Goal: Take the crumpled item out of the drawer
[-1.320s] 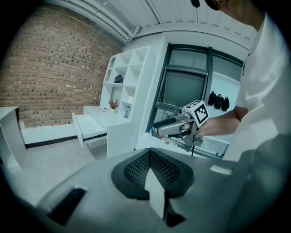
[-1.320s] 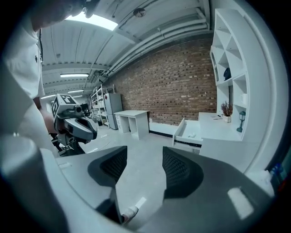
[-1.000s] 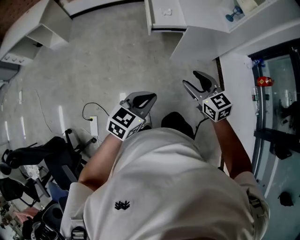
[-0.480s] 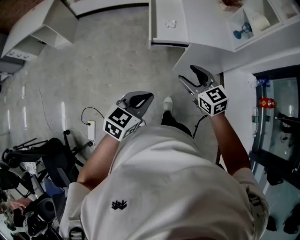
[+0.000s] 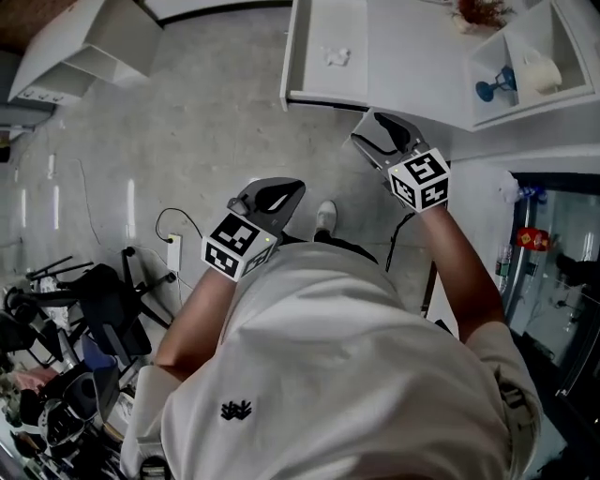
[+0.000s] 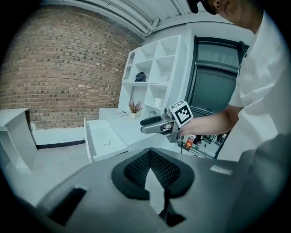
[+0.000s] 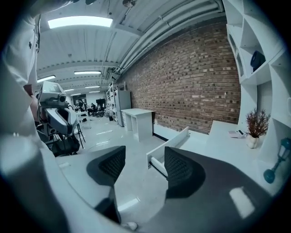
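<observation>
The white drawer stands pulled open at the top of the head view. A small white crumpled item lies inside it, also visible in the left gripper view. My right gripper is open and empty, hovering just off the drawer's near right corner. In its own view the right gripper looks at the drawer's side past its spread jaws. My left gripper is shut, holds nothing, and hangs lower over the floor, well short of the drawer. Its own view shows the left gripper's jaws meeting.
A white shelf unit to the right holds a blue goblet, a cup and a small plant. A white desk stands top left. Chairs and gear crowd the lower left. A cable and socket lie on the floor.
The person has stepped toward the drawer, which now sits closer and larger. The right gripper has moved up to the drawer's front corner and its jaws have spread a little wider.
</observation>
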